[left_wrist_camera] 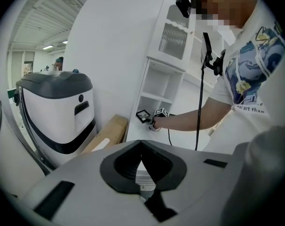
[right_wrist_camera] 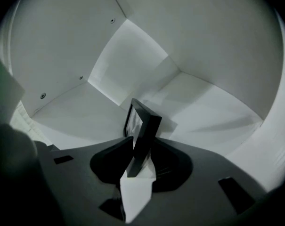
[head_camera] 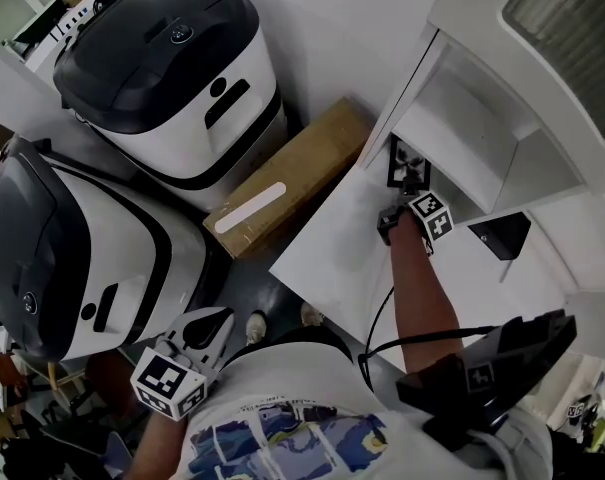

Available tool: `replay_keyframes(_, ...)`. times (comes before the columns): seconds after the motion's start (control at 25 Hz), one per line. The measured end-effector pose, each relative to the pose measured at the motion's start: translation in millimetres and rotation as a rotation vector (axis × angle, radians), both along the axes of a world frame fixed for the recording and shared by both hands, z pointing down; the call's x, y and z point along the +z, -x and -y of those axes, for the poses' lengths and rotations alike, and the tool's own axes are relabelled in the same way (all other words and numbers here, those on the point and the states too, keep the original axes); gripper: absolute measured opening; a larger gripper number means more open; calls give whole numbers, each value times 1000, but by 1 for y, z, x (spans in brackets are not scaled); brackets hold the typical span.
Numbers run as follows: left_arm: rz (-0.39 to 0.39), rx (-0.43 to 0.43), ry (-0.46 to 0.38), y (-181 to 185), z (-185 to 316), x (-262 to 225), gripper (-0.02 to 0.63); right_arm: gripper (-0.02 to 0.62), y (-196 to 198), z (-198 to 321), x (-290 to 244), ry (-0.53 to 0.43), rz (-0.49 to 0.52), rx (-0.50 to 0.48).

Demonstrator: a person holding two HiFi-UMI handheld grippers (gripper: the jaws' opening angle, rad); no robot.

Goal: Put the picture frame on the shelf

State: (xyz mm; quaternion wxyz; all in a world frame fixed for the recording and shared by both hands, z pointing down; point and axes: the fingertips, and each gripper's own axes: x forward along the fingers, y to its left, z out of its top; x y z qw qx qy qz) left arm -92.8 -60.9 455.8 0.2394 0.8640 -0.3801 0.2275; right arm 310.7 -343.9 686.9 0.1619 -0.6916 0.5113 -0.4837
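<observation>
White printed T-shirt [head_camera: 282,423], pale hand-held gripper [head_camera: 212,328]

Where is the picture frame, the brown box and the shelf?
picture frame [right_wrist_camera: 143,131], right gripper view, on its dark side edge.
brown box [head_camera: 310,160], head view, on its top face.
shelf [head_camera: 460,133], head view, on a white inside panel.

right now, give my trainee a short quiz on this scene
1. True or false: the frame stands between the right gripper's jaws.
2. The box lies: A inside the shelf; B between the shelf and a white machine; C in the left gripper.
3. What does the left gripper hold?
Key: 1 true; the frame is inside the shelf and the jaws are opening. 2 B. 3 nothing; its jaws are together.
</observation>
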Motion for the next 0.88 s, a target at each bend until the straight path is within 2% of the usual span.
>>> replay_keyframes(0.52, 5, 13, -8, -1, 4, -1, 12, 209, -9, -1, 4, 117, -249, -110)
replay_keyframes(0.88, 3, 14, -11, -3, 5, -2, 12, 257, -12, -2, 4, 192, -378, -152)
